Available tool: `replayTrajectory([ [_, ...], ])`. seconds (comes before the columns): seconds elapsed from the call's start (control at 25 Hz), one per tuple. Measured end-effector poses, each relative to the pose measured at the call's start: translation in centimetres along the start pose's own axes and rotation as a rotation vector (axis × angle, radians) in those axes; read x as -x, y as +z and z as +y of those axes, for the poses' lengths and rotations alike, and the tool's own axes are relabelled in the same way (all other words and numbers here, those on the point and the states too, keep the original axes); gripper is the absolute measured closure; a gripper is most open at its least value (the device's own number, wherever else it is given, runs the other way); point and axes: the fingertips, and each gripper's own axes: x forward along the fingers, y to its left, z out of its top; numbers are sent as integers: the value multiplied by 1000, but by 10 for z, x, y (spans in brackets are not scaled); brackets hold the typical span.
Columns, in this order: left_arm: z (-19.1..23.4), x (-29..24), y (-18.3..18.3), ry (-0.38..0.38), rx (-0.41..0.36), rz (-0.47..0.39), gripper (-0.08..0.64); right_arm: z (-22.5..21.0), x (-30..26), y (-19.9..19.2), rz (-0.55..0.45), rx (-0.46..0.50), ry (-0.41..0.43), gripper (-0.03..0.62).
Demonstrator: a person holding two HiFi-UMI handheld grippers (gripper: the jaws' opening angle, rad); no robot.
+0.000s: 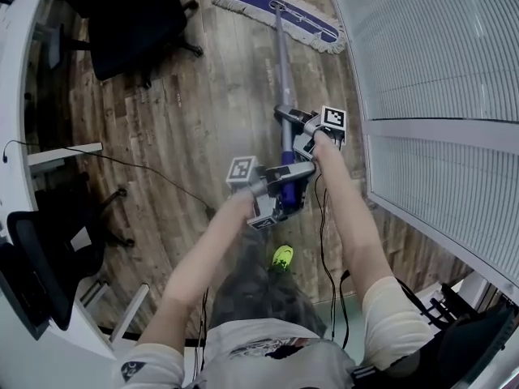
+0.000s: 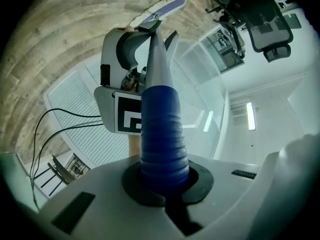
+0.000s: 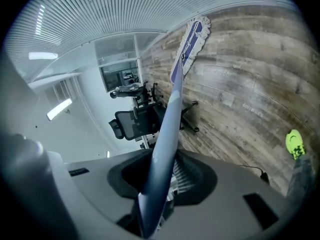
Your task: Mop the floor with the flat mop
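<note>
Purple pad with a white fringe: the flat mop head [image 1: 276,13] lies flat on the brown wood-plank floor [image 1: 203,96]. It is well out ahead of the person, just beside the ribbed frosted glass partition [image 1: 430,47] and near the black wheeled office chair [image 1: 134,23]. Its silver-grey metal pole [image 1: 281,79] runs from the head back toward the person. The left claw [image 1: 280,186] is clamped tight on the ribbed blue grip sleeve [image 2: 162,134] at the upper end of the pole. The right claw [image 1: 298,132] sits further down the pole, its jaws narrowed round the bare metal, which passes through the notch between them. Judgement: a mopping stroke is under way; how much of the floor is already done cannot be told. To do the stroke well, hold both claws in line with the pole so the pad stays flat and does not tip onto one edge. Smooth metal in the right claw probably slips more easily than the ribbed sleeve, so let the left claw carry the push and the right one steer. Run overlapping passes along the planks. Turn the head before its fringe meets the chair's castors or the thin black cable [image 1: 146,173] lying across the floor at left. Do not knock the partition. Stop any pull-back short of the yellow-green shoe [image 1: 281,257] under the claws.
</note>
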Motion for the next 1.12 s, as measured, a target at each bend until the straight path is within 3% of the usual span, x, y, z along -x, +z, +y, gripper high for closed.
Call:
replayTrajectory([
  [0.16, 11, 6, -26, -16, 19, 2, 551, -8, 18, -22, -25, -67, 33, 483],
  [0.32, 32, 22, -69, 14, 25, -6, 551, -24, 47, -61, -40, -130, 73, 486],
  [0.52, 47, 36, -140, 34, 68, -12, 551, -33, 88, -123, -59, -232, 145, 487],
  [0.72, 84, 49, -238, 67, 109, -35, 551, -48, 160, -202, -82, -315, 233, 486],
  [0.88, 91, 61, -307, 53, 116, -70, 551, -48, 203, -266, -70, -329, 224, 485],
  [1.12, 121, 81, -391, 90, 112, -95, 551, -65, 261, -339, -43, -313, 189, 483],
])
